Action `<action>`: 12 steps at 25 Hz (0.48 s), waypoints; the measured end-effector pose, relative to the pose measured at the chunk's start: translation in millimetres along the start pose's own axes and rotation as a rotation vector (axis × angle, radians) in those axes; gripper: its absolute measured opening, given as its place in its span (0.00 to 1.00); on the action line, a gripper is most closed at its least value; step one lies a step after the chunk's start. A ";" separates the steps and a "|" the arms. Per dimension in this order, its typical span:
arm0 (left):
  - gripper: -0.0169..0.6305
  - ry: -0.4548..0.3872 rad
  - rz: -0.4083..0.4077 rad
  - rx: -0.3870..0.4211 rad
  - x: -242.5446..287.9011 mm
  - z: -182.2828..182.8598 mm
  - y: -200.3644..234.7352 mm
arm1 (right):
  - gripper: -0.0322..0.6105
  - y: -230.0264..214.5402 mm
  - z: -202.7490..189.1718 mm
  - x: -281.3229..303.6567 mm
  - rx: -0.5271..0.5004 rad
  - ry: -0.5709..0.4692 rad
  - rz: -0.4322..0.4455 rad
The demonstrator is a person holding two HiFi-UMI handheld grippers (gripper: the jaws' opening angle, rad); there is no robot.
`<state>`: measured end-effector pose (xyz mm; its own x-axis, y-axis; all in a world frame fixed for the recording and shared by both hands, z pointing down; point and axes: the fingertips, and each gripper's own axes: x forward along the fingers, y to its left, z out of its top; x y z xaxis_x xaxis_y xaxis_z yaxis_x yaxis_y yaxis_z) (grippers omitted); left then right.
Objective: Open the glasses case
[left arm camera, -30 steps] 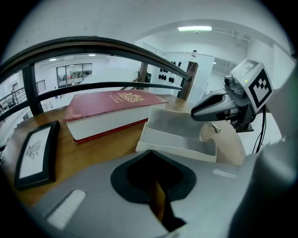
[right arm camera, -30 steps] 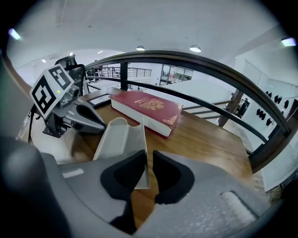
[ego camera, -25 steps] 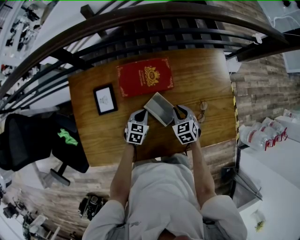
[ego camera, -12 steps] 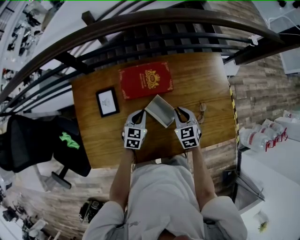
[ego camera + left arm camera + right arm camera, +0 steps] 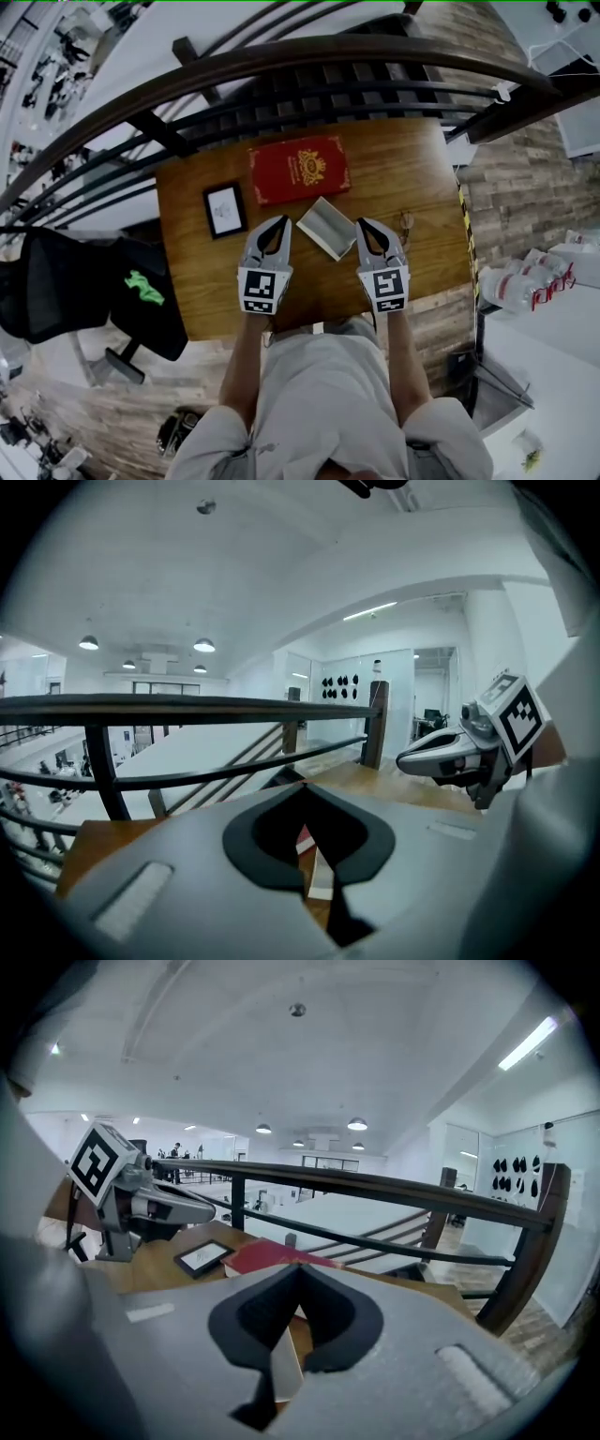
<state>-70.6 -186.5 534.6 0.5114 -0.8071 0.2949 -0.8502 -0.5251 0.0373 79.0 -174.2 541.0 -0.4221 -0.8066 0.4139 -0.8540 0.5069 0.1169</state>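
Progress: glasses case (image 5: pixel 327 228) lying near the middle of worktop (image 5: pixel 422 164), between the two tools and just ahead of them, touched by neither. Shows as a flat grey slab with a paler edge along one side; lid up or down not readable from above. Opening therefore not confirmed: judged as left to do, or to verify closer in.

Left tool (image 5: pixel 279 223): held above the worktop, jaws pressed together, nothing pinched.
Right tool (image 5: pixel 364 226): held above the worktop, jaws just closed and pressed together, nothing between them.

Count:
- 1 glasses case
- 1 pair of glasses (image 5: pixel 406 225), right of the case and apart from it
- 1 red book (image 5: pixel 300 169), behind the case
- 1 small framed picture (image 5: pixel 225 209), left of the book
- 2 tools
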 end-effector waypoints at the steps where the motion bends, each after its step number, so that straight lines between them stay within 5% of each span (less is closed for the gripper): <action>1: 0.06 -0.020 0.001 0.006 -4.7 9.0 0.1 | 0.05 1.3 7.7 -4.3 -0.002 -0.019 -0.005; 12: 0.06 -0.157 -0.007 0.055 -46.3 67.4 -4.4 | 0.05 19.4 72.3 -46.4 -0.036 -0.182 -0.046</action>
<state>-82.2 -164.9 456.4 0.5343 -0.8333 0.1418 -0.8406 -0.5415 -0.0143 60.0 -148.9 458.8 -0.4336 -0.8692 0.2379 -0.8637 0.4761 0.1655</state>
